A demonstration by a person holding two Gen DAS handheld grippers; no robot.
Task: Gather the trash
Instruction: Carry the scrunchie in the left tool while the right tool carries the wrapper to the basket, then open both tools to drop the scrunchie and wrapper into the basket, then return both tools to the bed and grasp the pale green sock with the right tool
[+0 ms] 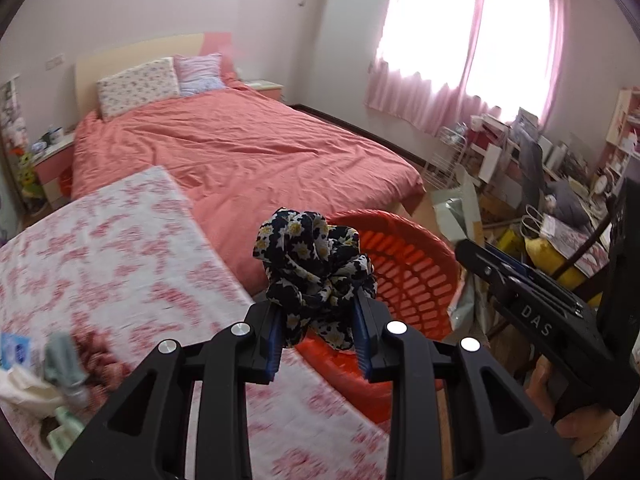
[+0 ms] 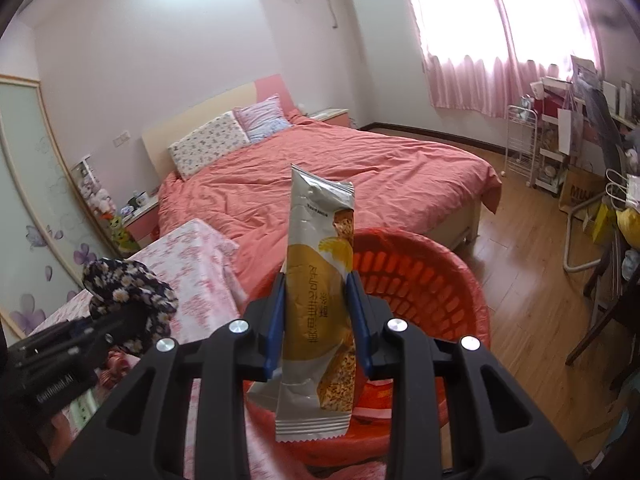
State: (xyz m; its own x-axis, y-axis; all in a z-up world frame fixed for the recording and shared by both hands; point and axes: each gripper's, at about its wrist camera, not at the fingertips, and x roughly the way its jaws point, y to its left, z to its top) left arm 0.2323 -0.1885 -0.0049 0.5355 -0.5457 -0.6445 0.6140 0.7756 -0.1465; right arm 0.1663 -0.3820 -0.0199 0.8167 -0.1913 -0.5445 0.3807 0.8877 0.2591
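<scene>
I see a room bright with daylight from the window (image 1: 472, 32), which is blown out to white behind the pink curtains (image 2: 472, 80). In my left view the floral desk cloth (image 1: 100, 240) is smeared by motion blur. Both pictures bend strongly and go dark at the corners. Shadows are soft.

I count 2 hand-held grippers, left (image 1: 320, 332) and right (image 2: 316, 320), 1 scrunchie (image 1: 316, 268), 1 wrapper (image 2: 320, 312), 1 basket (image 2: 440, 272), 1 bed (image 2: 340, 176), 2 pillows (image 2: 208, 144).
</scene>
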